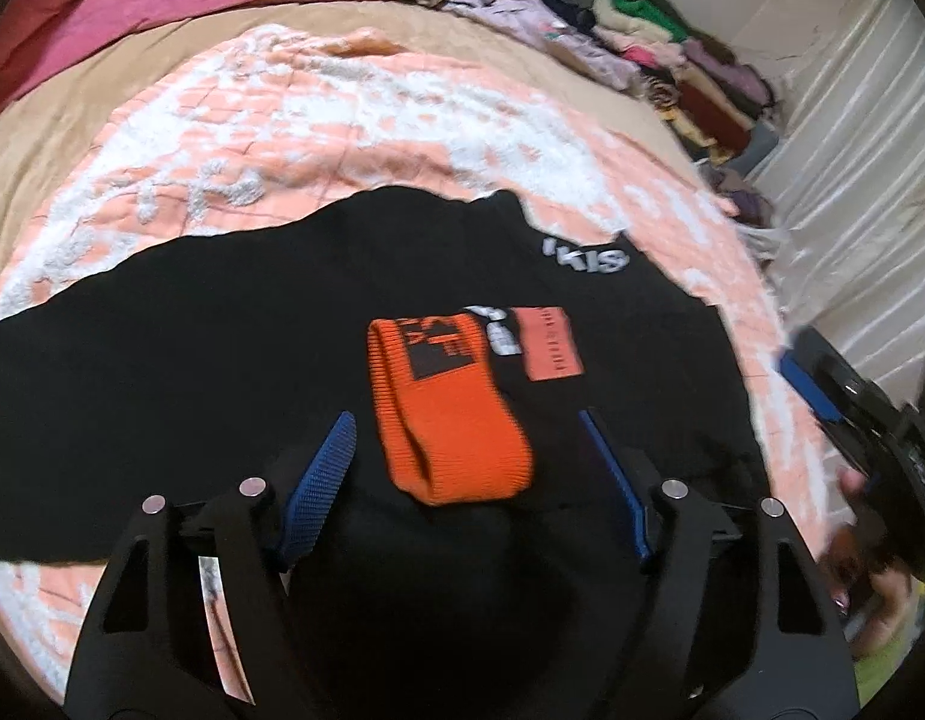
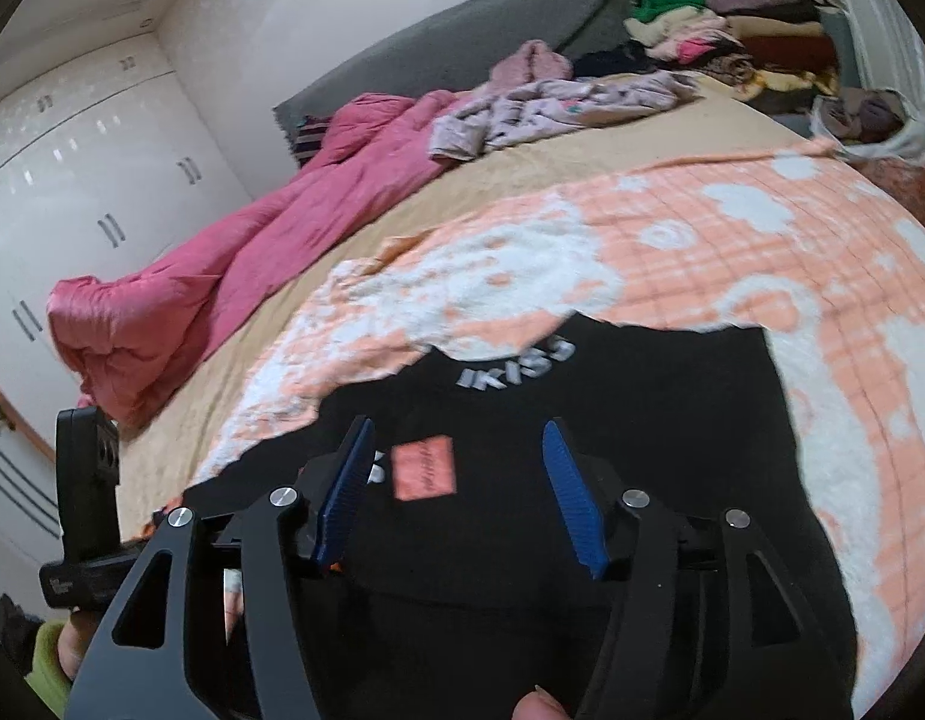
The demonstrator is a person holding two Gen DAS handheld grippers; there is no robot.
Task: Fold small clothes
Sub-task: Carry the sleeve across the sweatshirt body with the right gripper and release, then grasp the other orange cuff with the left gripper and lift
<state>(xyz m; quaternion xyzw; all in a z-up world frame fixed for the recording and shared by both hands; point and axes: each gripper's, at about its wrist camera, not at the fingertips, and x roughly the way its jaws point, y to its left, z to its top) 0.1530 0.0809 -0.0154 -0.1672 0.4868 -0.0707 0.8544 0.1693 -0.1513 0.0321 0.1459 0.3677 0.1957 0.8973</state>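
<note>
Fold under way: black garment partly doubled, neither gripper holding cloth

The black knit garment with orange ribbed cuff (image 1: 450,408) lies on the peach-and-white blanket (image 1: 342,120) near the bed's front edge, cuff laid across its middle; left gripper (image 1: 468,480) hangs wide over the cuff, empty; right gripper (image 2: 456,486) part-open above the orange patch (image 2: 423,467), empty; final folds remain, I judge; the stacked folded clothes (image 2: 756,42) sit at the far corner.

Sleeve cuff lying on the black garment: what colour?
Bright orange cuff with a black block print; the left wrist view shows it best.
</note>
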